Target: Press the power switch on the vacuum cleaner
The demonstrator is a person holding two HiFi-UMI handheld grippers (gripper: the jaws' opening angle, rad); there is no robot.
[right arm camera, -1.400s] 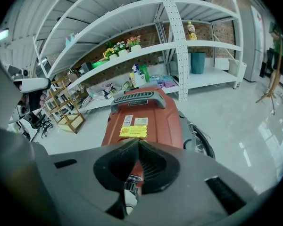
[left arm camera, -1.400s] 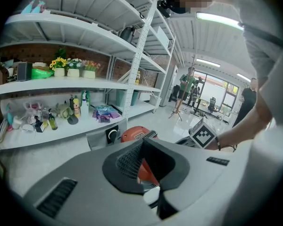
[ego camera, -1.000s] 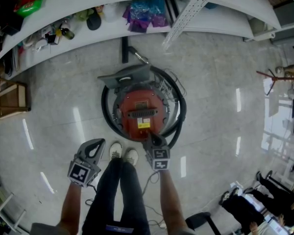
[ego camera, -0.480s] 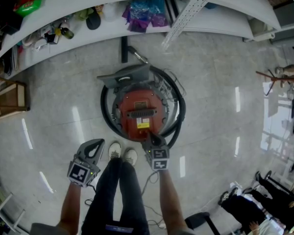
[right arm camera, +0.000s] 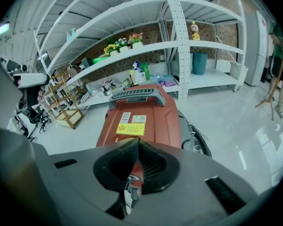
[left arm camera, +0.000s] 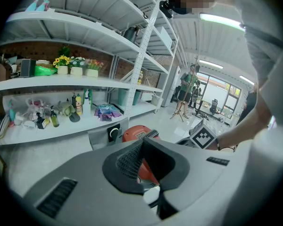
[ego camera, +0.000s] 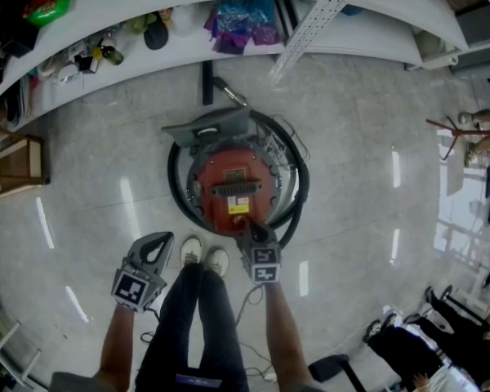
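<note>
The red vacuum cleaner (ego camera: 233, 188) stands on the floor in front of my feet, with a black hose (ego camera: 302, 188) coiled round it. A black handle (right arm camera: 137, 96) and a yellow label (right arm camera: 130, 128) show on its lid in the right gripper view. My right gripper (ego camera: 251, 227) is shut, its tip over the near edge of the red lid (right arm camera: 146, 121). I cannot make out a switch; the jaws cover that spot. My left gripper (ego camera: 163, 240) is shut on nothing and hangs left of the vacuum (left arm camera: 137, 133), apart from it.
A white shelf (ego camera: 147, 64) with bottles and bags runs behind the vacuum. A wooden rack (ego camera: 12, 163) stands at the left. My white shoes (ego camera: 204, 256) are just short of the vacuum. People sit at the lower right (ego camera: 425, 345). A cable (ego camera: 249, 305) lies by my legs.
</note>
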